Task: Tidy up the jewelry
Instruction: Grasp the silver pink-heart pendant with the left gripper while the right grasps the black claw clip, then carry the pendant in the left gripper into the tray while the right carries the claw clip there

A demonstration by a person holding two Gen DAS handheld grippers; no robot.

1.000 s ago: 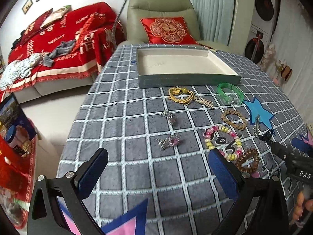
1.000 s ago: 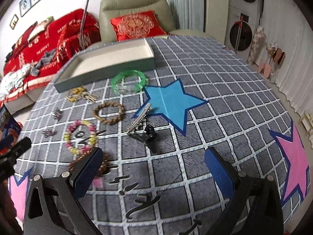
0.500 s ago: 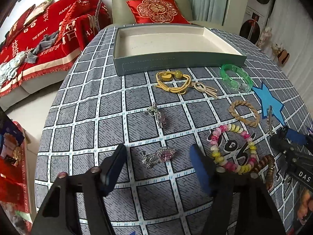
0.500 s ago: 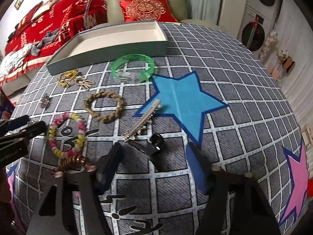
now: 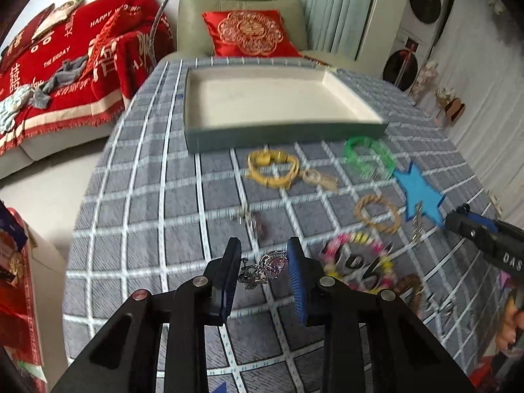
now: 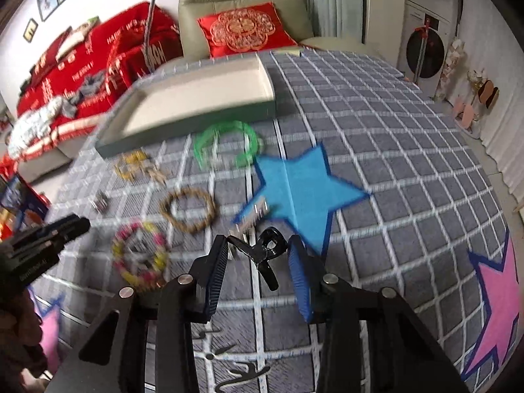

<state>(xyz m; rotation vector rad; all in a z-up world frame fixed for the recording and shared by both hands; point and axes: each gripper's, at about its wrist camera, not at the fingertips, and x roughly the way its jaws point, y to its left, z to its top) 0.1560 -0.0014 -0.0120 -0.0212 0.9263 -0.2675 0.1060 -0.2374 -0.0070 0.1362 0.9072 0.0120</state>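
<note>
The left gripper (image 5: 263, 260) has just been closing its jaws, and a silver brooch (image 5: 265, 270) with a pale purple stone sits between the blue pads (image 5: 296, 275). The right pad touches the stone end; the left pad meets the thin metal end, so the gripper grasps the brooch, which lies well in front of the tray (image 5: 285, 134), toward the camera.

The right gripper (image 6: 257, 255) has also just been closing, with a black clip (image 6: 265, 255) between its pads (image 6: 301, 278). The left pad touches the clip's flat arm and the right pad is at the loop end; the grip looks made, though blur hides the exact contact. The clip sits well in front of the tray, at the lower left point of the blue star (image 6: 298, 190).

The tray is a shallow grey-green box with a cream inside, standing on the checked cloth (image 5: 147, 229). Just in front of its near wall lie a yellow cord bracelet (image 5: 271, 168) and a green bangle (image 5: 368, 157). Farther from the tray, a braided tan ring (image 5: 378, 213) and a pink-and-yellow bead bracelet (image 5: 358, 258) lie between the bangle and the grippers. A small metal charm (image 5: 249, 219) lies between the yellow cord and the brooch. A silver hair clip (image 6: 252, 213) lies blurred just beyond the black clip, on the tray side.
</note>
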